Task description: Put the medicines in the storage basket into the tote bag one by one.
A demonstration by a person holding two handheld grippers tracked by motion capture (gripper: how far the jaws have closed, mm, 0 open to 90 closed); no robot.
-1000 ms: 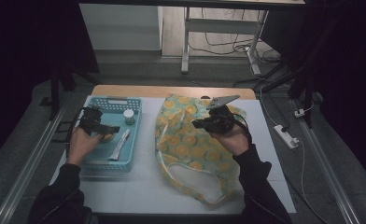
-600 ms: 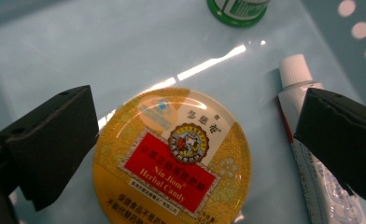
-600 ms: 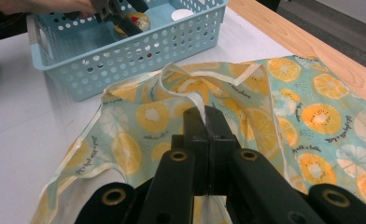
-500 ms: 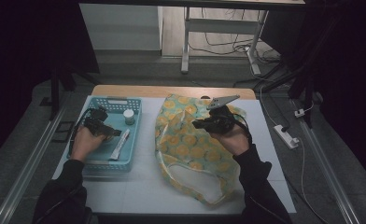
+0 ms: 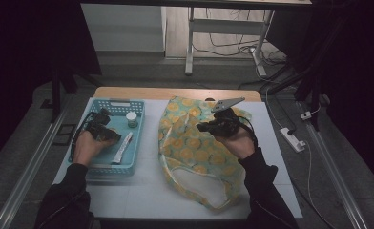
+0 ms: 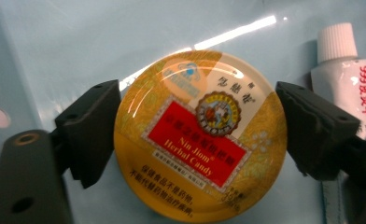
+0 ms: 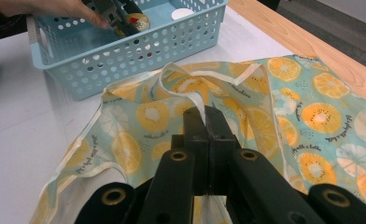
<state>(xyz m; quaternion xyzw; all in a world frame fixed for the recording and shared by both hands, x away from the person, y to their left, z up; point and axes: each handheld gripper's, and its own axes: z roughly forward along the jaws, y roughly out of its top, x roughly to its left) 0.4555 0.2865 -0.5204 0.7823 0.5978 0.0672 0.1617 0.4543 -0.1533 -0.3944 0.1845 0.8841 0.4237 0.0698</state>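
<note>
Inside the blue basket [image 5: 90, 168], at about nine o'clock on the counter [image 5: 147, 191], lay a round yellow candy tin [image 6: 200, 135] with a red label. The left gripper [image 6: 197, 133] had come down over it, a black jaw on either side; the jaws had just been closing. In the left gripper view one jaw met the tin's rim and the other stood at its edge, so the grip looked just made or about to be made, and whether the pads already pressed I could not tell for certain. A white tube [image 6: 354, 84] with red print lay at two o'clock from the tin in that view, and a small white-capped jar [image 5: 132, 119] stood toward the basket's far end in the high view.

At three o'clock from the basket a lemon-print cloth bag [image 5: 194, 152] was spread on the counter, its mouth toward six o'clock. The right gripper [image 7: 204, 122] had its jaws closed tight on a fold of the bag's rim, holding it raised.

As a judgement, the work stood at its early part: the bag was held ready, the tin was being picked, and nothing had visibly gone into the bag. Lifting the tin, carrying it to the bag and placing it remained, likely followed by the tube and jar.
</note>
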